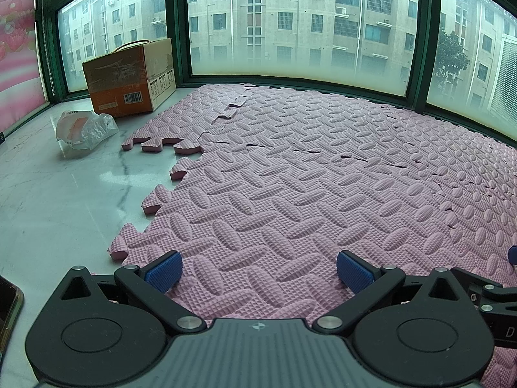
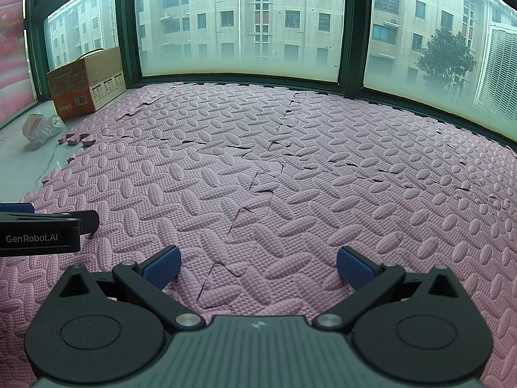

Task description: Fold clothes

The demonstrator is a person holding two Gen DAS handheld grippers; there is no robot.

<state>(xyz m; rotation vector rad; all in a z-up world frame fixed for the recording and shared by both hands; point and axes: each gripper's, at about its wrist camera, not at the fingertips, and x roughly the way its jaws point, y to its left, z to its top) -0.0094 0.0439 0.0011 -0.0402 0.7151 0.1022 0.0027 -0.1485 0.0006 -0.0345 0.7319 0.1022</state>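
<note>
No clothes show in either view. My left gripper (image 1: 258, 270) is open just above the pink foam puzzle mat (image 1: 307, 168), its blue pads wide apart with nothing between them. My right gripper (image 2: 258, 268) is also open and empty, low over the same mat (image 2: 290, 161). In the right wrist view the left gripper (image 2: 48, 223) appears side-on at the left edge. A small part of the right gripper (image 1: 512, 253) pokes in at the right edge of the left wrist view.
A cardboard box (image 1: 129, 77) stands at the back left by the window. A crumpled plastic bag (image 1: 84, 129) lies on the white marble sill (image 1: 48, 210) in front of it. A phone (image 1: 8, 310) lies at the near left. Green-framed windows close the far side.
</note>
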